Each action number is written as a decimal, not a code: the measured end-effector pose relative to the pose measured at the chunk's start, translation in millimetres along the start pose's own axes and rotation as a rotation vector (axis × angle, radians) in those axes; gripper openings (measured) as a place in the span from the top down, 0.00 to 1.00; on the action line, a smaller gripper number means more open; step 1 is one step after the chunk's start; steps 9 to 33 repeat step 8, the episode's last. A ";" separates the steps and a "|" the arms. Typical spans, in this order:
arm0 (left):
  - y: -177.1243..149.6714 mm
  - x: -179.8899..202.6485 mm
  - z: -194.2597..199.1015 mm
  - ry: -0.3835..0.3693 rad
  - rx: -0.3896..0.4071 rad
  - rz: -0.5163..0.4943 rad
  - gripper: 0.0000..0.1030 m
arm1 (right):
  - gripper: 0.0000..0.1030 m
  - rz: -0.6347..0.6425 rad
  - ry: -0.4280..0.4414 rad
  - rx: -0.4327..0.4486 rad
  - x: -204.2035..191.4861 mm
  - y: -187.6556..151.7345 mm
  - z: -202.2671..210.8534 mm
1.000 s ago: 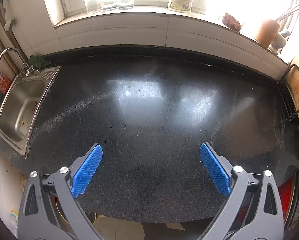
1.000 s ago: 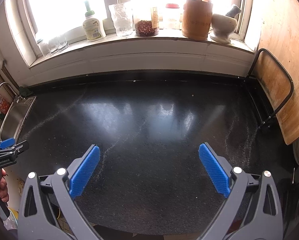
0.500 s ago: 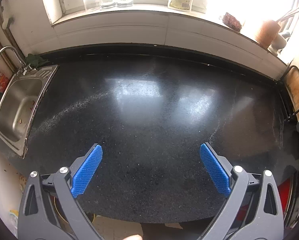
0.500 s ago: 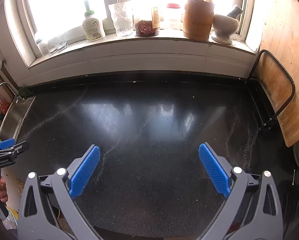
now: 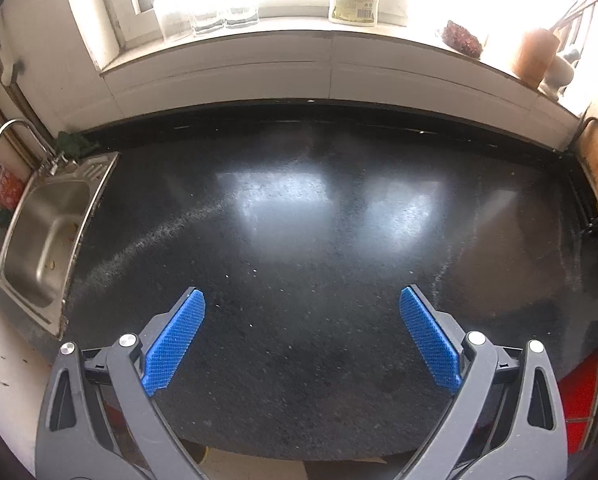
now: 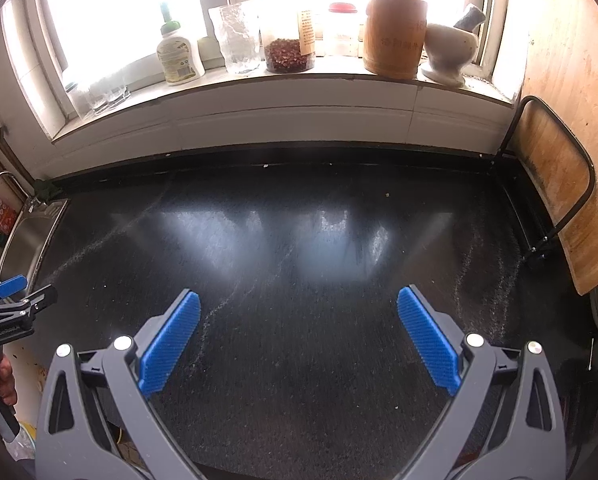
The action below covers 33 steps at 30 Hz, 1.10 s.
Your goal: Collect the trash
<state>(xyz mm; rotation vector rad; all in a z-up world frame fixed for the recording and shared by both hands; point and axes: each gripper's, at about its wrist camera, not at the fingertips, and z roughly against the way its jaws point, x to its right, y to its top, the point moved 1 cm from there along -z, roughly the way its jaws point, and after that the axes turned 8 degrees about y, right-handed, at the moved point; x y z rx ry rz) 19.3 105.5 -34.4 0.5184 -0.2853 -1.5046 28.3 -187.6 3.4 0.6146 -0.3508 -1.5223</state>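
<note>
My left gripper (image 5: 302, 305) is open and empty, held above the front part of a black speckled countertop (image 5: 299, 216). My right gripper (image 6: 299, 304) is open and empty above the same countertop (image 6: 299, 248). The left gripper also shows at the left edge of the right wrist view (image 6: 15, 300), in a hand. No piece of trash shows on the counter; only tiny pale crumbs (image 5: 255, 271) and faint streaks lie on it.
A steel sink (image 5: 47, 240) with a tap is at the left. The windowsill holds a bottle (image 6: 179, 56), a glass (image 6: 239, 40), a jar of red bits (image 6: 289, 54), a wooden utensil pot (image 6: 395, 34) and a mortar (image 6: 449, 52). A wooden board in a black rack (image 6: 555, 176) stands at the right.
Both views have shifted slightly, the left one drifting a little toward the counter's left. Both grippers stay open and empty.
</note>
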 end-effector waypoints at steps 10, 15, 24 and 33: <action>2.3 9.6 -27.1 0.000 -0.023 -0.020 0.07 | 0.07 -0.009 0.017 -0.019 15.7 -1.8 -23.7; 2.3 9.6 -27.1 0.000 -0.023 -0.020 0.07 | 0.07 -0.009 0.017 -0.019 15.7 -1.8 -23.7; 2.3 9.6 -27.1 0.000 -0.023 -0.020 0.07 | 0.07 -0.009 0.017 -0.019 15.7 -1.8 -23.7; 2.3 9.6 -27.1 0.000 -0.023 -0.020 0.07 | 0.07 -0.009 0.017 -0.019 15.7 -1.8 -23.7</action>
